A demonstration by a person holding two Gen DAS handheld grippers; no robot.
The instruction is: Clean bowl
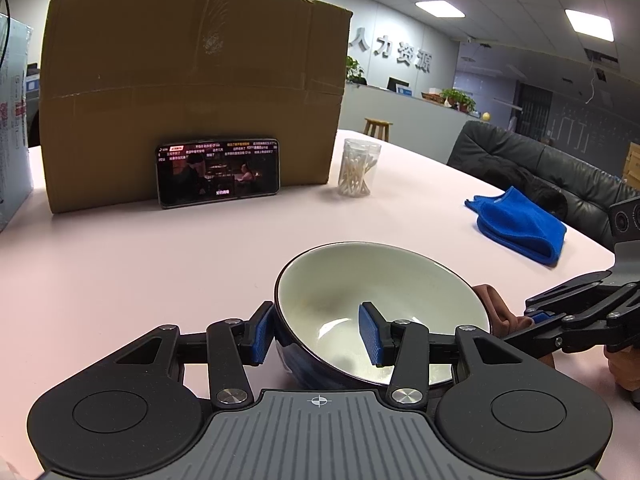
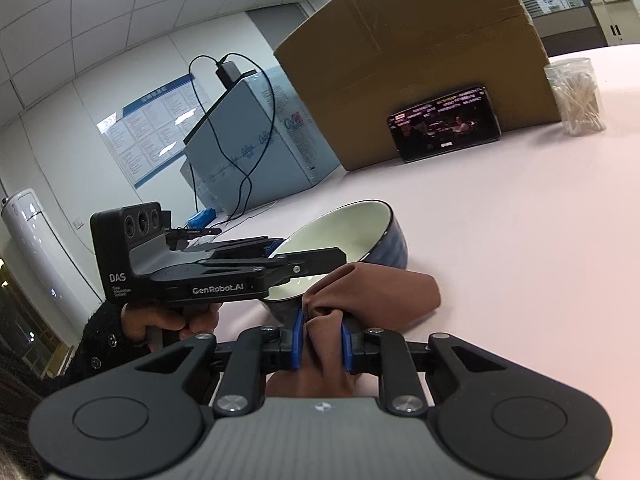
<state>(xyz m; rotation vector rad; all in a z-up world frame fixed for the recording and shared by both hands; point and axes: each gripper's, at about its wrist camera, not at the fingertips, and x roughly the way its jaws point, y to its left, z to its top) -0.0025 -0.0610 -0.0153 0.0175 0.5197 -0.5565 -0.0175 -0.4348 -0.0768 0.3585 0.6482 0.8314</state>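
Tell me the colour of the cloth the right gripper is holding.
The cloth is reddish brown, pinched in the right gripper; it shows best in the right wrist view.

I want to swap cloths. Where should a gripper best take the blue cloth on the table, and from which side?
Probably at its raised folded edge, the thick rounded end of the blue cloth, coming from above. It lies flat in loose layers on the table, so only that bulge seems to offer something to pinch.

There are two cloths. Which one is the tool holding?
The brown cloth, pinched in the right tool beside the bowl. The blue cloth lies folded on the table, untouched.
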